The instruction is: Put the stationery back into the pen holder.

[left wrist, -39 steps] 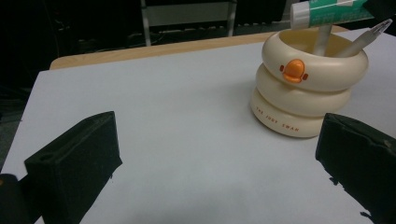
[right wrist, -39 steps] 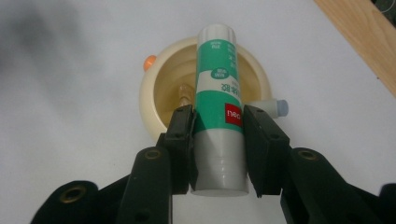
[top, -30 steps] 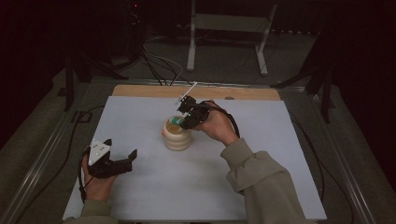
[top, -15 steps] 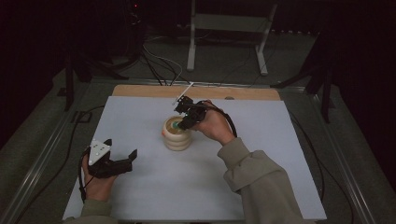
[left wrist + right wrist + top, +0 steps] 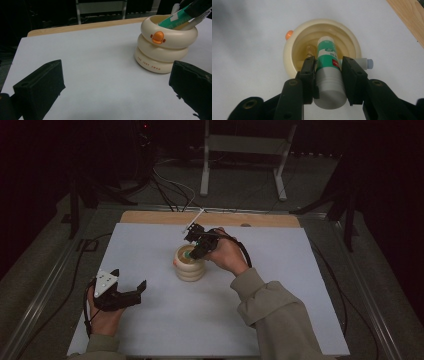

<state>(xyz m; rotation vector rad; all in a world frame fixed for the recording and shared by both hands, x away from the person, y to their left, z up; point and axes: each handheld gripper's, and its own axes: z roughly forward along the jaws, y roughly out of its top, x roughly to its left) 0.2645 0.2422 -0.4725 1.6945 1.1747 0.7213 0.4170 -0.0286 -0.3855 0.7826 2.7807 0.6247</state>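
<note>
Overhead, the right hand (image 5: pixel 227 254) reaches in from about five o'clock, its sleeved forearm slanting across the white table (image 5: pixel 300 285) toward the centre, wrist bent so the right gripper (image 5: pixel 196 247) tips down over the mouth of the cream holder (image 5: pixel 189 264). In the right gripper view its two black jaws are clenched on a green-and-white tube (image 5: pixel 327 67), pads pressed to either side just above the grey cap, which faces the camera at six o'clock. The tube's far end points to twelve o'clock and sits inside the holder's opening, so the tube is held partly in the cup, not let go.

The holder, a stack of rounded rings with an orange beak-like knob (image 5: pixel 157 37) on its top ring, stands near the middle of the table. Besides the tube, a white pen-like stick (image 5: pixel 363 63) lies in it, poking over the rim at three o'clock behind the right jaw.

The left hand (image 5: pixel 102 317) rests low at about seven o'clock of the table, well apart from the holder, with the left gripper (image 5: pixel 131 292) aimed toward two o'clock. Its jaws stand wide apart with bare table between them.
</note>
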